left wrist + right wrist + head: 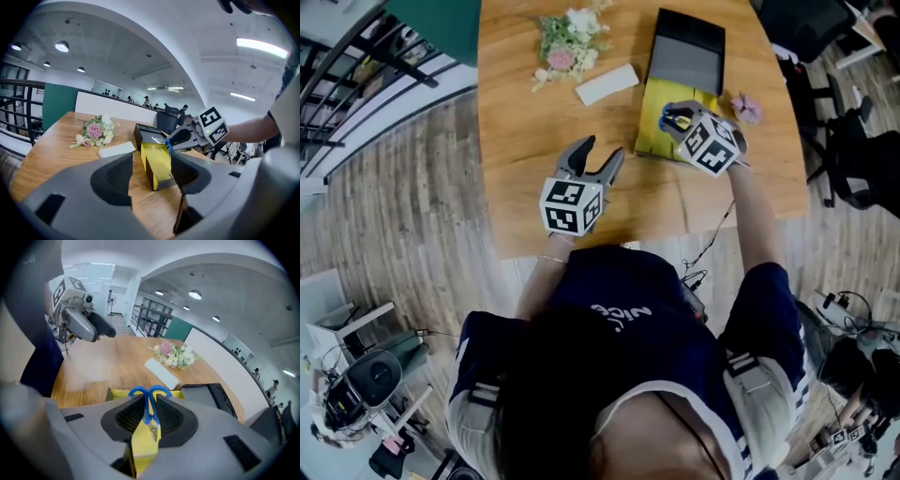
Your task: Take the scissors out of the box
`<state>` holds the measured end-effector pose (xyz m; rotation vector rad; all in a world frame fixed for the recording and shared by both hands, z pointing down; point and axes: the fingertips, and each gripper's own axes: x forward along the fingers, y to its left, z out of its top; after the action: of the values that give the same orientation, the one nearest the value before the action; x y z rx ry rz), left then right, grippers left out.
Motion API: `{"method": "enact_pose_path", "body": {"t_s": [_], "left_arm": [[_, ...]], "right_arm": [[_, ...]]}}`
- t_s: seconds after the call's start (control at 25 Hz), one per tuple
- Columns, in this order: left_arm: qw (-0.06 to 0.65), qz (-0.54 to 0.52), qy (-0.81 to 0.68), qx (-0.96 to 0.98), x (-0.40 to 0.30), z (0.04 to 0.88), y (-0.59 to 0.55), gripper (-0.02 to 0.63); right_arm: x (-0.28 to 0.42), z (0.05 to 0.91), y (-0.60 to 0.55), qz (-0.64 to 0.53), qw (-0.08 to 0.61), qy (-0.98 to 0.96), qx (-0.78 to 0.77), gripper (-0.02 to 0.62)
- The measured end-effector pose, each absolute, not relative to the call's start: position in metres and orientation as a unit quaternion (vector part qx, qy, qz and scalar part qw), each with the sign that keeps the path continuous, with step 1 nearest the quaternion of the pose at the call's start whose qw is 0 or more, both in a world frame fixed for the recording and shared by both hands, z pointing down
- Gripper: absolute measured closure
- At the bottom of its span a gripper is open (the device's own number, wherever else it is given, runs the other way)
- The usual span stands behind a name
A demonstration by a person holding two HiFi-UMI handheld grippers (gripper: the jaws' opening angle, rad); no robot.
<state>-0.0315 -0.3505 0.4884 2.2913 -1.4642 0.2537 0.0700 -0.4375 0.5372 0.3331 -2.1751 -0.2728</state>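
Observation:
My right gripper (678,120) hangs above the open yellow-lined box (654,122), shut on the blue-handled scissors (150,399). The scissors stand upright between the pads, handles up and the metal tip pointing down, lifted over the yellow box (143,446). In the left gripper view the right gripper (176,139) shows the blue handle (168,145) at its tip, above the yellow box (157,164). My left gripper (600,159) is open with nothing between its jaws, over the table to the left of the box.
The box's black lid (687,52) lies behind the box. A flower bunch (567,42) and a white flat card (607,83) lie at the far left of the wooden table (525,141). A small pink flower (746,108) lies right of the box.

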Motion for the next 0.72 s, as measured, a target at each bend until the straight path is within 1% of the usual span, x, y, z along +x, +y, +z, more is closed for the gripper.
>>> {"method": "enact_pose_path", "body": {"t_s": [0.24, 0.72], "left_arm": [[0.196, 0.07, -0.533, 0.82, -0.033, 0.476, -0.345, 0.356], [0.151, 0.019, -0.536, 0.83, -0.021, 0.445, -0.316, 0.367]], "right_arm": [[0.074, 0.487, -0.428, -0.111, 0.372, -0.899, 0.203, 0.505], [0.1, 0.416, -0.377, -0.106, 0.253, -0.911, 0.309, 0.503]]}}
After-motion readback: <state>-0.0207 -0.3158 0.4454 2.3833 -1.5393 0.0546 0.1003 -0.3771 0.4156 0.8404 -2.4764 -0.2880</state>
